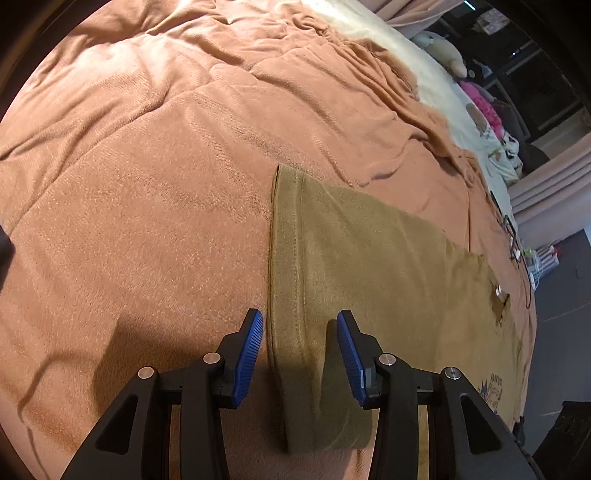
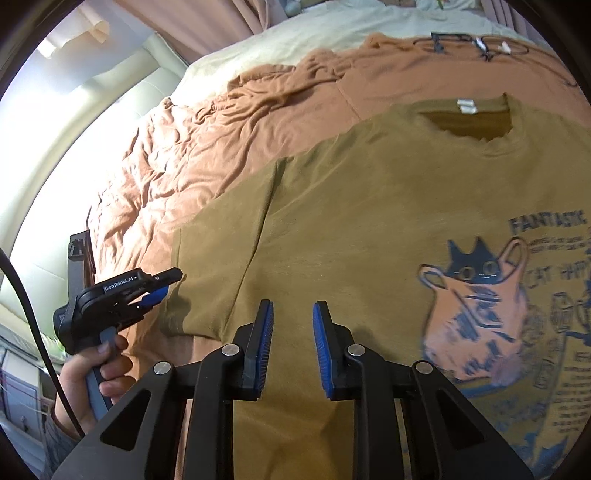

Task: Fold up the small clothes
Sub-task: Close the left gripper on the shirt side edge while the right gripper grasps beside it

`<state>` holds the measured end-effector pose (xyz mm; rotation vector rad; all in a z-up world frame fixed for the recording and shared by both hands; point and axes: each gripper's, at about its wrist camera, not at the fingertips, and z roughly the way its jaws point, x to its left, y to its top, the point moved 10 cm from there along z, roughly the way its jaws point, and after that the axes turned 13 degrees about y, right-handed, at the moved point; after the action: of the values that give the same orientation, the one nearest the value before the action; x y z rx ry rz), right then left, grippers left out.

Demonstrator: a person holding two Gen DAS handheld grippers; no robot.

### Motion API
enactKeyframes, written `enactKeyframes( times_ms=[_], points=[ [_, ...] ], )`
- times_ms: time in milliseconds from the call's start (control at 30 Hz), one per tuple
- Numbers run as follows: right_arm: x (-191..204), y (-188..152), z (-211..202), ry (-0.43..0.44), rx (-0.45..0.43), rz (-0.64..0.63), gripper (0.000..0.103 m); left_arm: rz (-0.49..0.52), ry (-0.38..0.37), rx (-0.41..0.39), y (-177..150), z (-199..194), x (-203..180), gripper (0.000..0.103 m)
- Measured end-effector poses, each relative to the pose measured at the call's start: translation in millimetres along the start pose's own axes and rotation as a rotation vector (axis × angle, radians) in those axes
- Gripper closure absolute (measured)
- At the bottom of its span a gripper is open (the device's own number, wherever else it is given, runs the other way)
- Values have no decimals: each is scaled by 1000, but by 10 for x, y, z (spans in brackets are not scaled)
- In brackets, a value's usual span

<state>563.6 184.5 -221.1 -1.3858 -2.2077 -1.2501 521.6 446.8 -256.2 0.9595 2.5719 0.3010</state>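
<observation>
An olive-brown T-shirt [image 2: 369,221] lies spread flat, front up, on a bed covered by a rumpled salmon-pink blanket [image 1: 147,184]. Its neck opening [image 2: 469,125] with a white label points to the far side in the right wrist view, and a printed cat in a bag [image 2: 476,310] with blue lettering sits on the chest at the right. The left sleeve [image 2: 218,273] lies flat on the blanket, its hem toward the left.

The left claw [image 1: 300,354] is wide open and holds nothing; its blue pads [image 1: 251,354] stand on either side of the sleeve's hem edge, just above the cloth. In the right wrist view the same claw [image 2: 162,291] shows from the side at the sleeve's near-left corner, gripped by a hand [image 2: 99,373].

The right claw [image 2: 293,347] is also open, a moderate gap between its blue pads, holding nothing, hovering over the shirt's body near the sleeve seam.

Beyond the blanket lies a cream sheet [image 2: 295,33], with dark cables [image 2: 480,44] on the far edge
</observation>
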Motion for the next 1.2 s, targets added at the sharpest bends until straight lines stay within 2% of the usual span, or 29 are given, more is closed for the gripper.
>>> enactKeyframes(
  times_ms=[33,67,100,133,167,367,733,967,1200],
  points=[
    [-4,4,31,6,2,11,90,2,4,2,2,5,-13,64],
    [-9,35,101,15,4,27,91,12,21,7,3,22,-17,80],
    [-6,45,139,23,6,36,93,17,48,10,4,35,7,88],
    [6,65,195,35,10,45,94,12,49,13,7,35,27,92],
    [25,78,248,47,13,52,95,1,14,20,8,21,17,98],
    [107,98,590,94,49,82,99,-29,-98,8,40,-179,-21,98],
    [84,15,1043,92,112,125,99,32,-239,-26,94,-579,-427,98],
    [70,24,1143,93,108,141,100,61,-334,-30,69,-824,-739,98],
    [74,82,932,137,105,177,99,104,-384,-24,-36,-1000,-1046,98]
  ],
)
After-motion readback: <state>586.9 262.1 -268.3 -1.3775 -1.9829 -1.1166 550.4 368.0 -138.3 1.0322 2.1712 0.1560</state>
